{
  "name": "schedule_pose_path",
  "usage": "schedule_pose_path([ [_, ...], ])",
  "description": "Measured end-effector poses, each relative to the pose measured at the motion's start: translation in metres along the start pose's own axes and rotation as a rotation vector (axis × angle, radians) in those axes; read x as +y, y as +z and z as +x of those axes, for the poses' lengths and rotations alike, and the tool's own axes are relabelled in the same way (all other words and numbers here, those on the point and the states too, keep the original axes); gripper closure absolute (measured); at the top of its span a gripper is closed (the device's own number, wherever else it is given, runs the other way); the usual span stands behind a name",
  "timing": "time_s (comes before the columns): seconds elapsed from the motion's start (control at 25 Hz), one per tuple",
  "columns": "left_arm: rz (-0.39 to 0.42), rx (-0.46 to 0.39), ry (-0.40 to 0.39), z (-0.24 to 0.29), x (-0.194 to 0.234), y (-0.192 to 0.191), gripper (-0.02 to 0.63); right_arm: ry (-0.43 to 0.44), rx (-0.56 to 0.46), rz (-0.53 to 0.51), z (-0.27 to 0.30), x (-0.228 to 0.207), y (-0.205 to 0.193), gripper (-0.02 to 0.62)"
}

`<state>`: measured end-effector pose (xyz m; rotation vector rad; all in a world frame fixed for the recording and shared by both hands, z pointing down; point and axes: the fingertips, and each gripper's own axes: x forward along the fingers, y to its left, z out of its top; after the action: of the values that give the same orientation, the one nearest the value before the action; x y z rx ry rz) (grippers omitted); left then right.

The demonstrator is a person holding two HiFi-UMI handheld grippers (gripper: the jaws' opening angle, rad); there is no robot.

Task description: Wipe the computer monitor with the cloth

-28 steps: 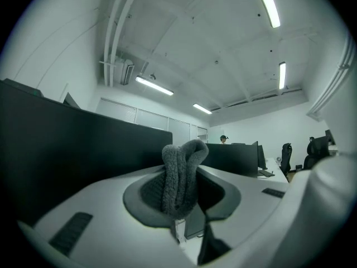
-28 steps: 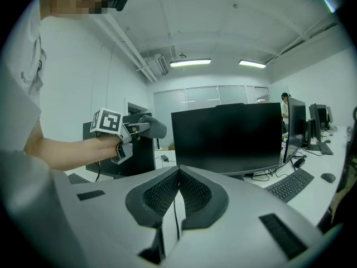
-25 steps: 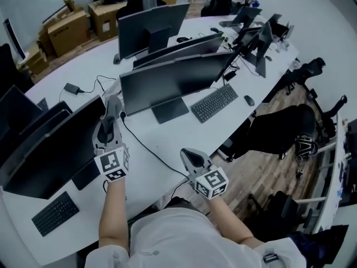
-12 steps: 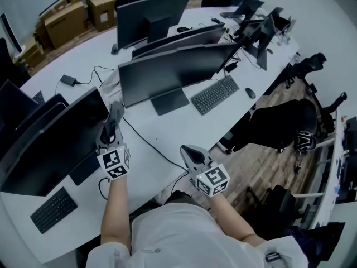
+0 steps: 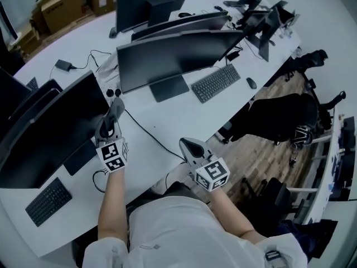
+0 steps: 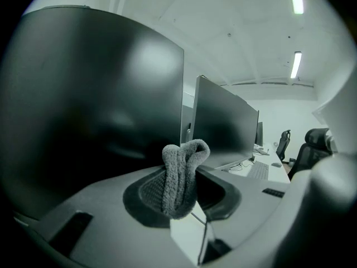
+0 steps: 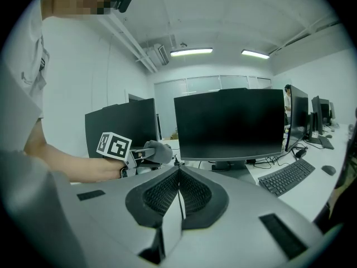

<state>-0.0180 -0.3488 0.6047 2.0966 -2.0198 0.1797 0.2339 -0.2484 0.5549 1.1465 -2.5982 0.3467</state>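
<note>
Left hand-held gripper (image 5: 116, 106) edged forward beside monitor (image 5: 50, 133), clamped on grey cloth (image 6: 181, 175); right hand-held gripper (image 5: 187, 146) closed, empty.

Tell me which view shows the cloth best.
Left gripper view: the grey cloth sits pinched between the jaws, folds clear. Head view shows only the left gripper, cloth hidden. Right gripper view: too small to tell.

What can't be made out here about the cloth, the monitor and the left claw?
- The cloth shows only in the left gripper view; in the head view the left claw hides it.
- Whether the cloth touches the monitor: no view settles it.
- Dust or smears on the screen: too dark to tell in any view.
- The monitor's left side: cut off by the head view's edge.
</note>
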Motion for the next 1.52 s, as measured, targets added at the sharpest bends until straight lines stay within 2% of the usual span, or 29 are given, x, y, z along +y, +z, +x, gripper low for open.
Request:
schedule_pose_path([
  [0.6, -0.090, 0.127, -0.010, 0.004, 0.001, -0.073, 0.506, -0.010, 0.052, -0.015, -0.006, 0.007, -0.019, 0.586],
  [0.96, -0.164, 0.206, 0.010, 0.008, 0.008, -0.109, 0.506, -0.014, 0.074, -0.019, -0.006, 0.009, -0.026, 0.586],
  [1.12, -0.192, 0.211, 0.042, 0.005, 0.020, -0.114, 0.506, -0.010, 0.078, -0.024, -0.005, 0.011, -0.026, 0.586],
  [1.52, -0.170, 0.193, 0.070, -0.007, 0.040, -0.109, 0.506, 0.019, 0.087, -0.038, 0.009, 0.026, -0.023, 0.586],
])
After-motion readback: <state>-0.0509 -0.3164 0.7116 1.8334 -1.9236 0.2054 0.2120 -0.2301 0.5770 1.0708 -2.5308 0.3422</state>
